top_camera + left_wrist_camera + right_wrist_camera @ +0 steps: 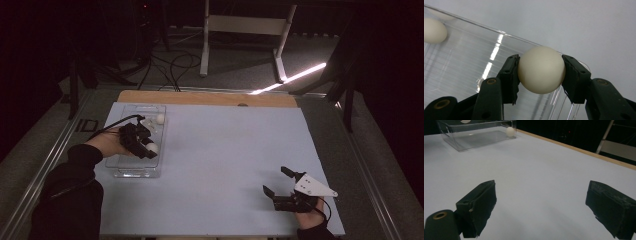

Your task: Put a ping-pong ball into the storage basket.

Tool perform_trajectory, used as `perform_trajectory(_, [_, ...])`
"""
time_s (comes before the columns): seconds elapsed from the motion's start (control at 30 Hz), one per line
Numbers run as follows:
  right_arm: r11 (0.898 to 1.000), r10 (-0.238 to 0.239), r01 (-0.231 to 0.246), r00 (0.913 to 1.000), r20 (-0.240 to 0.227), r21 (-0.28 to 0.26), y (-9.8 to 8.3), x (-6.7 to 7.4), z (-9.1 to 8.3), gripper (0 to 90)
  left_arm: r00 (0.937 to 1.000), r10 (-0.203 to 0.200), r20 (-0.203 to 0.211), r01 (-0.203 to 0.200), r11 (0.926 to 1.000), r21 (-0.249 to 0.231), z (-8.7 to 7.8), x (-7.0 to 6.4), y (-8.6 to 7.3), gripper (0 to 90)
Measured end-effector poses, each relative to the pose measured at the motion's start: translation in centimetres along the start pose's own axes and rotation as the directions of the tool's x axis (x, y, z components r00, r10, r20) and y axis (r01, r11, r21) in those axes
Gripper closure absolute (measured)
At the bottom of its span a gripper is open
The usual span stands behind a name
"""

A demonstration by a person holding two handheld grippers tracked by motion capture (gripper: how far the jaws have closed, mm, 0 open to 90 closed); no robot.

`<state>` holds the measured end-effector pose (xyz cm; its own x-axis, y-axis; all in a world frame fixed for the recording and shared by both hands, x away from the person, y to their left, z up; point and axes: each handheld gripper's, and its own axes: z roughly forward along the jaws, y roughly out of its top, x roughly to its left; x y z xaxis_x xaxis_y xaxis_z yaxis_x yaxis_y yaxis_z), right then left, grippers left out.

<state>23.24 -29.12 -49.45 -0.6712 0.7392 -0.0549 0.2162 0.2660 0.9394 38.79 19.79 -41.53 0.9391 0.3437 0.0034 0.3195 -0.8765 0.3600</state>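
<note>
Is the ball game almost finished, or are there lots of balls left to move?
Hard to call anything finished. In hand: the left gripper is pinching one white ball between its fingers, right at the clear tray's wall. Another white ball sits in the tray's far corner. The right gripper waits open over the blue mat, holding nothing. So one ball is on the move and at least one remains.
</note>
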Motion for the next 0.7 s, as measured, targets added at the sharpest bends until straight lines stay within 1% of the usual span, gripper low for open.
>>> perform_trajectory(0.2, [1.000, 0.000, 0.000, 1.0000, 0.000, 0.000, 0.0, 0.0, 0.0, 9.7, 1.0000, -0.008, -0.005, 0.008, 0.9999, 0.011, 0.4, 0.2, -0.2, 52.0])
perform_trajectory(0.23, [1.000, 0.000, 0.000, 1.0000, 0.000, 0.001, 0.0, 0.0, 0.0, 9.7, 0.9999, -0.015, -0.004, 0.015, 0.9998, 0.010, 0.5, 0.2, -0.1, 51.9])
perform_trajectory(0.3, [1.000, 0.001, -0.001, 1.0000, 0.000, -0.001, 0.0, 0.0, 0.0, 9.6, 0.9996, -0.021, -0.017, 0.021, 0.9998, 0.003, 0.6, 0.3, -0.1, 51.9])
perform_trajectory(0.33, [1.000, 0.000, 0.000, 1.0000, 0.001, 0.000, 0.0, 0.0, 0.0, 9.6, 0.9997, -0.024, -0.011, 0.024, 0.9997, -0.003, 0.6, 0.4, -0.1, 51.9])
perform_trajectory(0.37, [1.000, 0.001, -0.001, 1.0000, 0.001, 0.000, -0.1, 0.0, 0.0, 9.7, 0.9997, -0.021, -0.015, 0.021, 0.9998, 0.000, 0.7, 0.4, 0.0, 51.9])
perform_trajectory(0.4, [1.000, 0.001, -0.001, 1.0000, 0.000, -0.001, -0.1, 0.0, 0.0, 9.7, 0.9996, -0.027, -0.011, 0.027, 0.9996, 0.002, 0.8, 0.4, 0.0, 51.9])
perform_trajectory(0.43, [1.000, 0.000, 0.000, 1.0000, 0.001, 0.000, 0.0, 0.0, 0.0, 9.6, 0.9999, -0.016, -0.006, 0.016, 0.9998, 0.011, 0.8, 0.4, 0.0, 51.9])
perform_trajectory(0.47, [1.000, 0.000, 0.000, 1.0000, 0.001, -0.001, 0.0, 0.0, 0.0, 9.6, 0.9998, -0.016, -0.013, 0.016, 0.9998, 0.014, 1.0, 0.4, 0.1, 51.9])
perform_trajectory(0.5, [1.000, -0.001, 0.001, 1.0000, 0.000, -0.001, 0.0, 0.0, 0.0, 9.7, 0.9998, -0.020, -0.009, 0.020, 0.9997, 0.016, 1.0, 0.4, 0.1, 51.9])
perform_trajectory(0.63, [1.000, 0.000, 0.000, 1.0000, 0.001, -0.002, 0.0, -0.1, 0.0, 9.6, 0.9998, -0.014, -0.017, 0.015, 0.9991, 0.039, 1.5, 0.4, 0.1, 51.8])
perform_trajectory(0.7, [1.000, 0.002, -0.002, 1.0000, 0.002, -0.003, 0.0, 0.0, 0.0, 9.7, 0.9998, -0.017, -0.015, 0.017, 0.9991, 0.038, 1.6, 0.5, 0.0, 51.7])
